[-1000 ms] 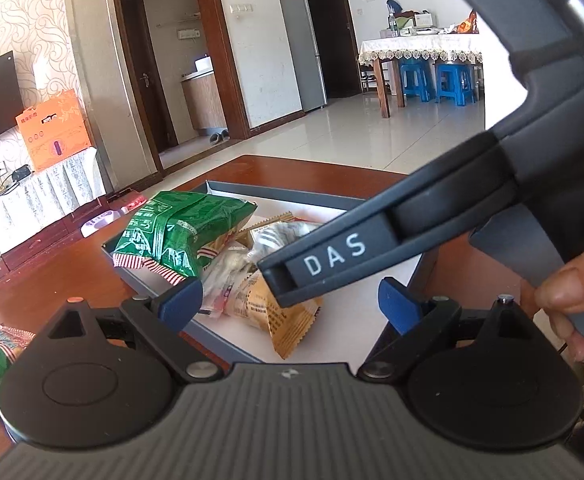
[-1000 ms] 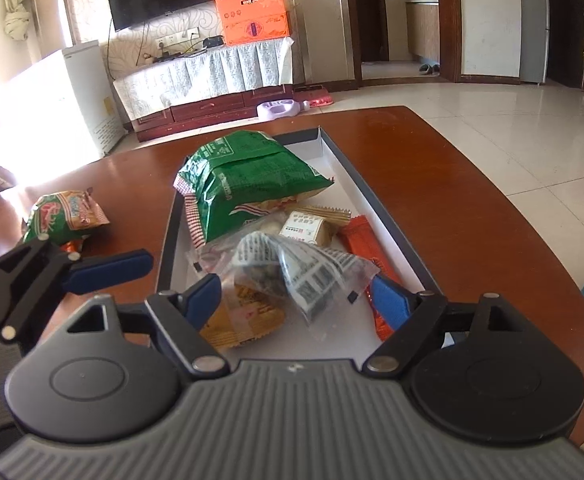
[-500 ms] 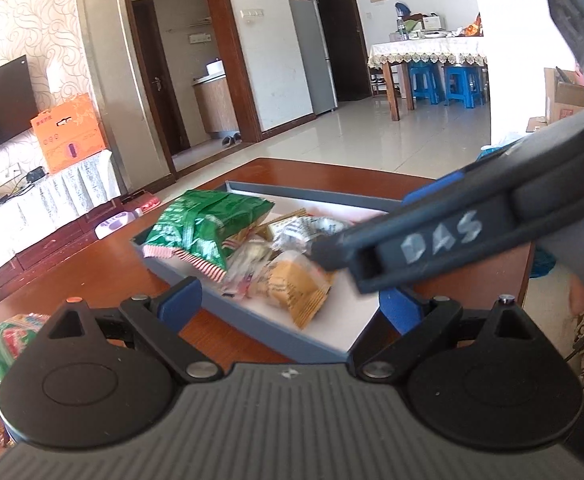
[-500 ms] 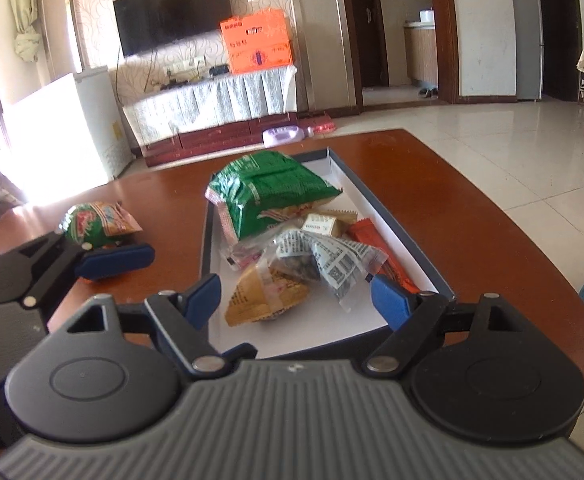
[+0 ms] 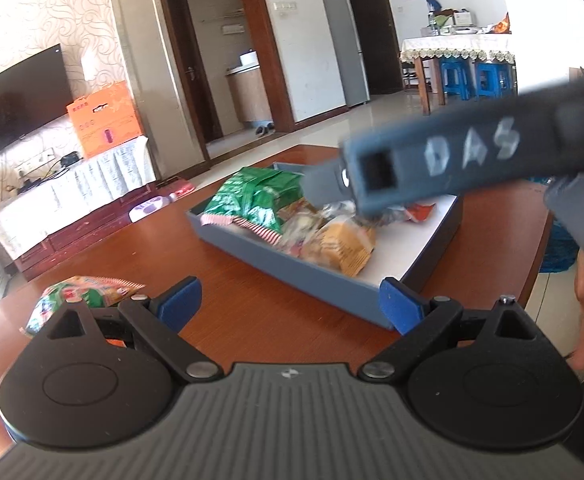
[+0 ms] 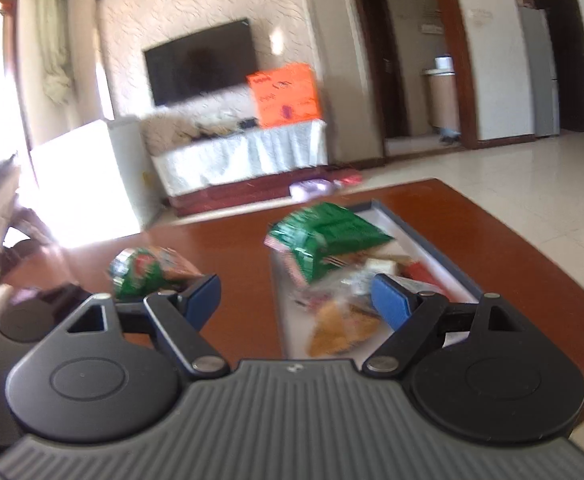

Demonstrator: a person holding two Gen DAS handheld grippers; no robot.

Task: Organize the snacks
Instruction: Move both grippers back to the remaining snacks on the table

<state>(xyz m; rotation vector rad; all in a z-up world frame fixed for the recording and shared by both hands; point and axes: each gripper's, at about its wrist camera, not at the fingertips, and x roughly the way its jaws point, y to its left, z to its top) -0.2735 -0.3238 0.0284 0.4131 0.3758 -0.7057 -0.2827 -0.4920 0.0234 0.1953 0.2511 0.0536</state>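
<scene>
1. Left wrist view: your left gripper (image 5: pixel 290 300) has its jaws spread with nothing between them, above the bare table (image 5: pixel 248 308). The blue tray (image 5: pixel 292 270) ahead holds a green bag (image 5: pixel 258 200) and smaller packets. One loose snack bag (image 5: pixel 80 294) lies just outside it, to the left.

2. Right wrist view: your right gripper (image 6: pixel 295 300) also has its jaws spread and empty. The loose snack bag (image 6: pixel 148 270) sits left of the tray (image 6: pixel 443 236). You seem between picks; next, reach for that bag, close on it, and carry it to the tray.
</scene>
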